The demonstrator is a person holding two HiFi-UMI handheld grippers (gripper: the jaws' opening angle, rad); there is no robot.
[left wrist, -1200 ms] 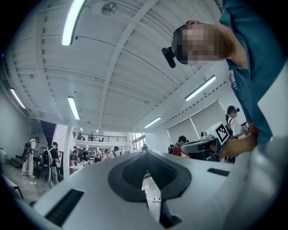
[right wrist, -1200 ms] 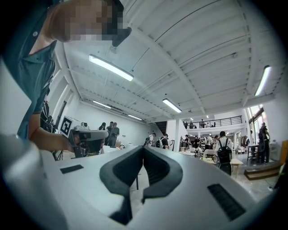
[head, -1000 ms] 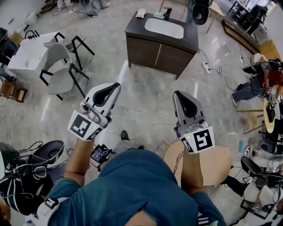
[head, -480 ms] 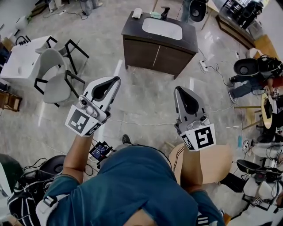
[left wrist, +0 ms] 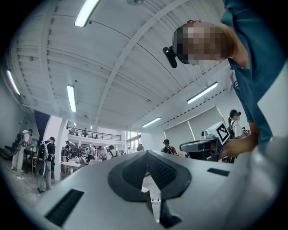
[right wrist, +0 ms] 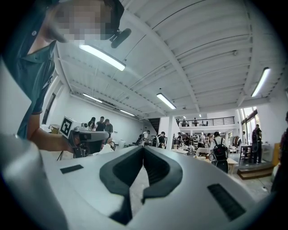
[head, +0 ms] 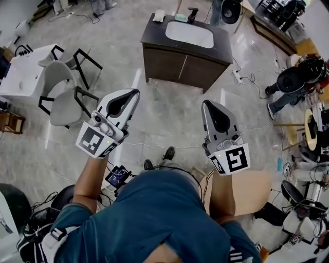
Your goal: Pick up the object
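Left gripper and right gripper stay raised, fingers shut narrow on nothing; the person has only stepped forward. The likely object is among small items along the sink cabinet's far edge, well ahead

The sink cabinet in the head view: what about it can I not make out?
- Head view: shut doors hide the inside of the sink cabinet.
- Head view: the white item and the green item on its top are too small to name.
- Head view: its back side faces away from the camera.
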